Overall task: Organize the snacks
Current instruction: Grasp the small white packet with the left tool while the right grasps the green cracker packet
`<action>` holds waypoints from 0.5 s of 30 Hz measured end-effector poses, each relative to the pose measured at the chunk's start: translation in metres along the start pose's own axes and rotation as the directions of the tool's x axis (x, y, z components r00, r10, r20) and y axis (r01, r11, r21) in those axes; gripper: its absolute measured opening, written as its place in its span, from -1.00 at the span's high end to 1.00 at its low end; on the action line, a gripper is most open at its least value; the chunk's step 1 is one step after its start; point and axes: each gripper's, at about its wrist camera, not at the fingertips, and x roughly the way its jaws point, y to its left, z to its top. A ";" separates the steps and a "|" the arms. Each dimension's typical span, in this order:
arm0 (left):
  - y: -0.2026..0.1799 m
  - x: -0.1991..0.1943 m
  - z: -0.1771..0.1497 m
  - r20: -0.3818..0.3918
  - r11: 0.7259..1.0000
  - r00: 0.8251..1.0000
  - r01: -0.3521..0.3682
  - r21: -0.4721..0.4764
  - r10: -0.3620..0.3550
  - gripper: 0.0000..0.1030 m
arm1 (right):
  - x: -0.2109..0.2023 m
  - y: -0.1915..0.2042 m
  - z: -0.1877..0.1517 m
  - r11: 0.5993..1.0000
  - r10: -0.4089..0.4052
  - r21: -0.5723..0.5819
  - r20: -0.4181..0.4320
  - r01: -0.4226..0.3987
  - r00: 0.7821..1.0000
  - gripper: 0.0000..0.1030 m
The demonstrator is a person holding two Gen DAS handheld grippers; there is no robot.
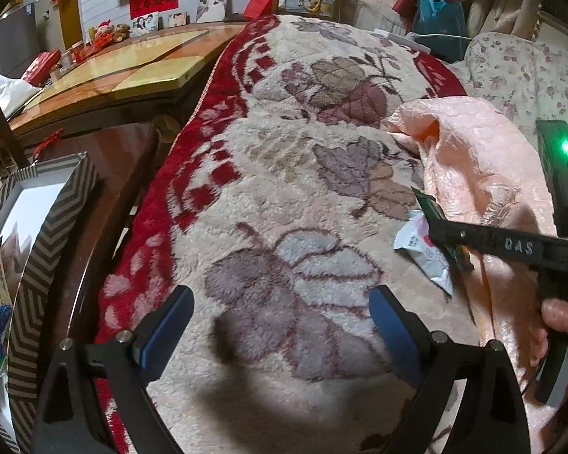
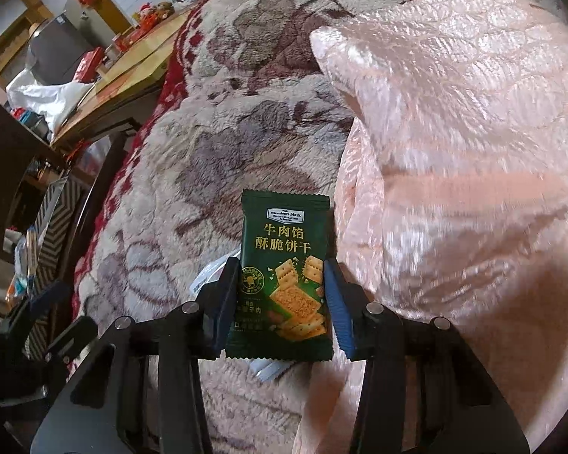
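Right gripper (image 2: 282, 299) has its jaws narrowed onto the sides of a green cracker packet (image 2: 284, 280), blue pads touching both edges, so I'd call it gripped, tho prob only lightly. Packet sits near the right side of the fleece blanket (image 2: 193, 159), just beside the pink quilt (image 2: 454, 151), lying on top of a white snack packet (image 1: 424, 253). Left gripper (image 1: 280, 325) hovers w/ jaws wide, nothing between them, over the blanket's middle. Striped box (image 1: 53, 234) w/ snacks already in it is off the blanket's left edge. Risks imo: thin foil could buckle or slip out on the lift, the white one could drag along, or a finger snags the quilt. Label reads "Member's Mark" + 牛肉馅 酥脆饼干; the right gripper's finger says "DAS".
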 end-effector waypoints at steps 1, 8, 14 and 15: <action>-0.002 0.000 0.001 0.001 1.000 1.000 0.002 0.004 -0.002 -0.84 | -0.005 0.001 -0.003 1.000 -0.003 -0.004 0.006 0.003 1.000 0.16; -0.030 0.005 0.010 -0.005 0.998 0.999 0.035 0.047 -0.035 -0.85 | -0.052 0.000 -0.025 1.000 -0.015 0.010 0.091 0.014 0.996 0.16; -0.070 0.027 0.023 -0.038 0.991 0.997 0.074 0.107 -0.071 -0.85 | -0.083 -0.012 -0.038 0.998 0.005 0.060 0.167 -0.016 0.986 0.16; -0.076 0.032 0.024 -0.047 0.988 0.996 0.084 0.127 -0.079 -0.85 | -0.086 -0.015 -0.039 0.997 0.011 0.071 0.174 -0.024 0.985 0.16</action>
